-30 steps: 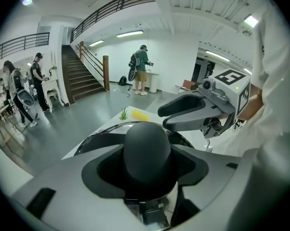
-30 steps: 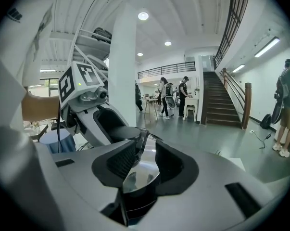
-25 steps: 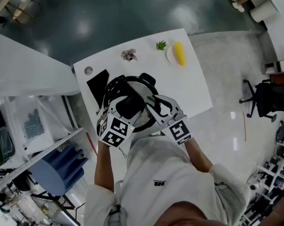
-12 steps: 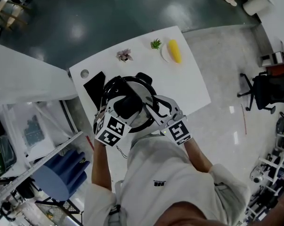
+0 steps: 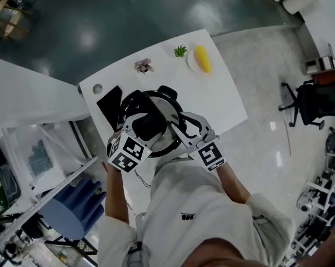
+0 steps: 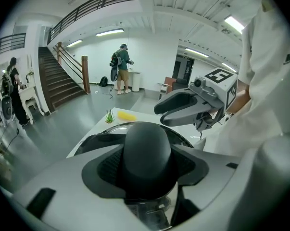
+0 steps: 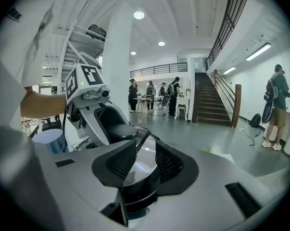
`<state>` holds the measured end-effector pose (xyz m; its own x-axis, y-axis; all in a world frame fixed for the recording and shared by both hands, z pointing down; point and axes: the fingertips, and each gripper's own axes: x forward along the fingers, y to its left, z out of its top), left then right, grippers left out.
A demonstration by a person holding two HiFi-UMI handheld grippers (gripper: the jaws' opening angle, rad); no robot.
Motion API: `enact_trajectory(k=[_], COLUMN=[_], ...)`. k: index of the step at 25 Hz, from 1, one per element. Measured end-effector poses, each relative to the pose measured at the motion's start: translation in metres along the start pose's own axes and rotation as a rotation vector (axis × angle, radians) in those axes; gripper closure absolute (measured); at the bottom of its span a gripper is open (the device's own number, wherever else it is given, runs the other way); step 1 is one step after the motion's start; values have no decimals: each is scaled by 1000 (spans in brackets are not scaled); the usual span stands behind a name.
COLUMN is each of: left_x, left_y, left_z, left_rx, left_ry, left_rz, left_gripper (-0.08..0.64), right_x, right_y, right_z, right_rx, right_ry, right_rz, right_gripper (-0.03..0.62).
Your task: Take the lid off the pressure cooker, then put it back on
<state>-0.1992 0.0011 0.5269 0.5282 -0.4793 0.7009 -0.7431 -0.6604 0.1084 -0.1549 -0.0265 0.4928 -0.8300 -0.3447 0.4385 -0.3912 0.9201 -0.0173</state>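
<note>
L gripper (image 5: 148, 125) steeply nose-down, fingers (image 6: 72, 177) part-open, clamped on lid knob (image 6: 147, 150); R gripper (image 5: 182, 128) shallower, fingers (image 7: 113, 165) pinching cooker side handle (image 7: 135, 191).

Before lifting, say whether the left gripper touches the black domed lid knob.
Touching: left gripper view shows the left gripper clamping the black domed knob on both sides.

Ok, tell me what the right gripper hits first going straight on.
Probably the lid: the right gripper is clamped on the black handle and points over it at the lid's shiny dome just beyond. Depth is hard to judge, but nothing else shows in between.
</note>
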Motion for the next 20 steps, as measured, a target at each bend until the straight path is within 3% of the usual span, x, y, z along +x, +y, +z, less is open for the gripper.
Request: enact_trajectory(k=[20], left_x=[-8], left_y=[-1], left_z=[10], left_rx=[15], left_ry=[-11], left_rz=[9], left_gripper=[272], right_x=[-3], right_y=[-5], right_z=[9], right_rx=[-18], right_ry=[-21], right_rz=[-3], right_gripper=[466])
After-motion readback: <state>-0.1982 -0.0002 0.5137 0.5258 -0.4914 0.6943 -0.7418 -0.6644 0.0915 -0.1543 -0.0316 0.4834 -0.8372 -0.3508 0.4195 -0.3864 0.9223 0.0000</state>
